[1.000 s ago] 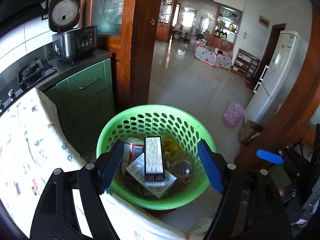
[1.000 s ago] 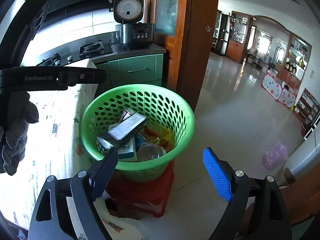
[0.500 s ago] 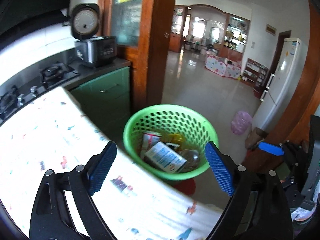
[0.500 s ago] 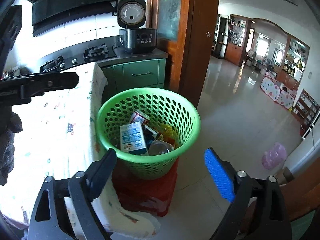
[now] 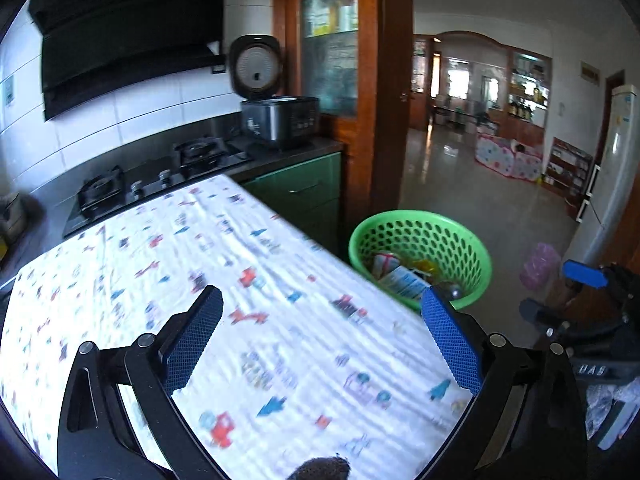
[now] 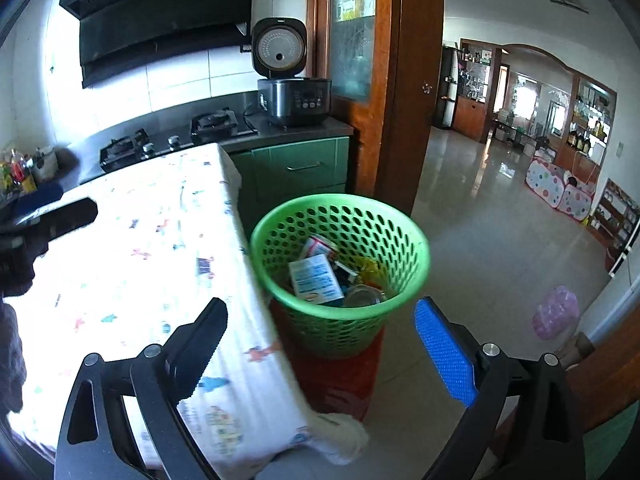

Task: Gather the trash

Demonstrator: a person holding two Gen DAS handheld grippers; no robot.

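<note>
The left gripper point(image 5: 320, 336) hangs above the table point(image 5: 200, 264) with its jaws spread wide and nothing between the blue pads point(image 5: 450, 344) — only the printed white tablecloth point(image 5: 304, 364) shows in the gap. The right gripper point(image 6: 320, 344) is likewise spread and holds nothing; it hovers off the table's end edge, above the floor point(image 6: 480, 240) beside the green perforated basket point(image 6: 404, 292). That basket stands just off the table's end edge, on top of a red stool point(image 6: 340, 376), with the hanging cloth close against its near side. Inside it lies the trash: a white-and-blue carton point(image 6: 316, 280) resting face up against the wall nearest the table, a smaller red-and-white pack point(image 6: 318, 246) behind it, a yellow wrapper point(image 6: 370, 268) toward the far side and a clear rounded piece point(image 6: 362, 296) at the front. In the left wrist view the same basket point(image 5: 476, 248) sits past the table's far right corner. Beyond the table's far edge runs a dark counter with a gas hob point(image 5: 160, 176) and an open-lidded rice cooker point(image 5: 280, 124) — green cabinets point(image 6: 304, 168) below it. A pink bag point(image 6: 556, 312) lies on the floor, well apart from the basket.
</note>
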